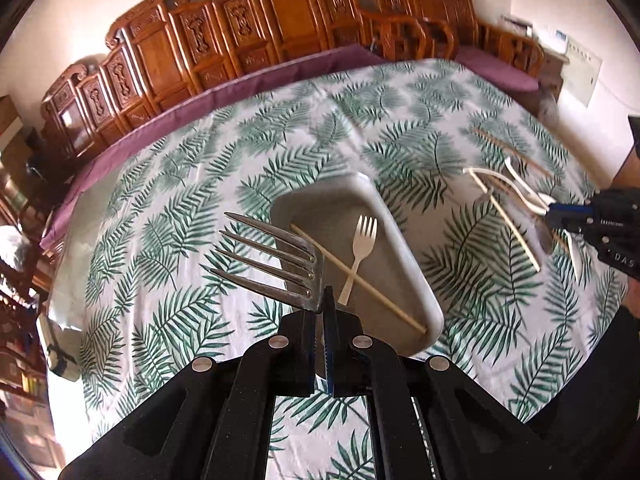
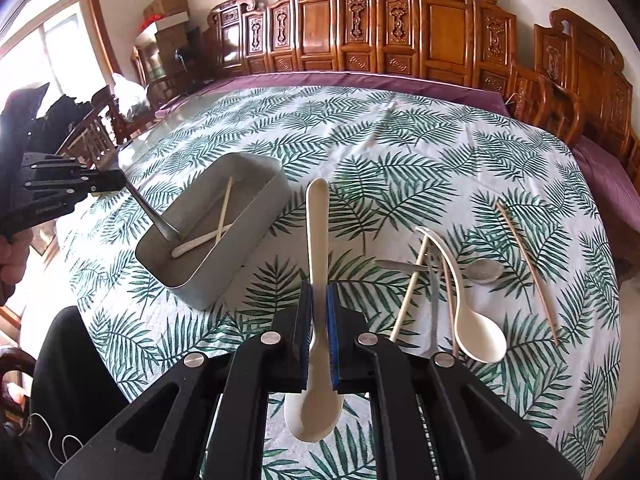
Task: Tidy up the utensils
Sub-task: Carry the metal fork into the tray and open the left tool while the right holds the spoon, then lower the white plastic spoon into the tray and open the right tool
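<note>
We see left gripper [image 1: 322, 304] jaws clenched on metal fork [image 1: 272, 258], tines up and away, handle end dipping into grey tray [image 2: 256, 216] beside plastic fork [image 1: 360, 256] and chopstick [image 1: 356, 278] lying crossed inside. Right gripper [image 2: 320, 320] jaws clenched on white spoon [image 2: 318, 304], long axis along jaws, handle pointing forward. Tray lies forward-left of right jaws, near. Left hand nearer tray, we judge it drops first. Loose pile [image 2: 452, 280] remains on counter [image 2: 360, 140], right of tray.
</note>
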A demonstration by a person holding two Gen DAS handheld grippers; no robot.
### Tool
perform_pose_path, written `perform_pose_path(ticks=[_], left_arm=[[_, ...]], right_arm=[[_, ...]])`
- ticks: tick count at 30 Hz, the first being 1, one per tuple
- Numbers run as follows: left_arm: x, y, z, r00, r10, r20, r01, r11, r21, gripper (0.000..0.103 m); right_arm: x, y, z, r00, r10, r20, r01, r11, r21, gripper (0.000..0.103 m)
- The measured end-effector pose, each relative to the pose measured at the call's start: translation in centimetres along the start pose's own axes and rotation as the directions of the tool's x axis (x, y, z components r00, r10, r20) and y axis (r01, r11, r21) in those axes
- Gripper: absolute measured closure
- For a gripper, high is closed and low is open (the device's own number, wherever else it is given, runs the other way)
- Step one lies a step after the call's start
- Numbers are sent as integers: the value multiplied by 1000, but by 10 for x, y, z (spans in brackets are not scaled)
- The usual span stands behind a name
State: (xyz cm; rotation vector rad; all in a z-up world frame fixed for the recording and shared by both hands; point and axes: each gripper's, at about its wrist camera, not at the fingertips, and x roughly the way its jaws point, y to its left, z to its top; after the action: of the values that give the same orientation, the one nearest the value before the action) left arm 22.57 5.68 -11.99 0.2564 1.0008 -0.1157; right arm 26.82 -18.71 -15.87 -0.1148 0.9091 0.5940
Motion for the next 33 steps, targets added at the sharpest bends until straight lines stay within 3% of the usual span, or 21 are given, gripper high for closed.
perform_pose_path(ticks=[6, 17, 23, 33], left_arm=[[28, -7, 10, 998, -25, -57, 26, 1000, 16, 101], [63, -8, 38, 998, -58, -27, 58, 998, -24, 101], [84, -8, 34, 995, -78, -58, 76, 996, -36, 101], [53, 14, 20, 992, -106, 64, 113, 988, -108, 100]], right_arm=[[2, 5, 3, 1000, 1, -6, -1, 1000, -5, 94], [13, 4, 7, 1000, -8, -26, 8, 1000, 3, 94], [26, 8, 12, 999, 2, -36, -2, 1000, 9, 94], [47, 42, 36, 998, 48, -32, -49, 999, -7, 94]])
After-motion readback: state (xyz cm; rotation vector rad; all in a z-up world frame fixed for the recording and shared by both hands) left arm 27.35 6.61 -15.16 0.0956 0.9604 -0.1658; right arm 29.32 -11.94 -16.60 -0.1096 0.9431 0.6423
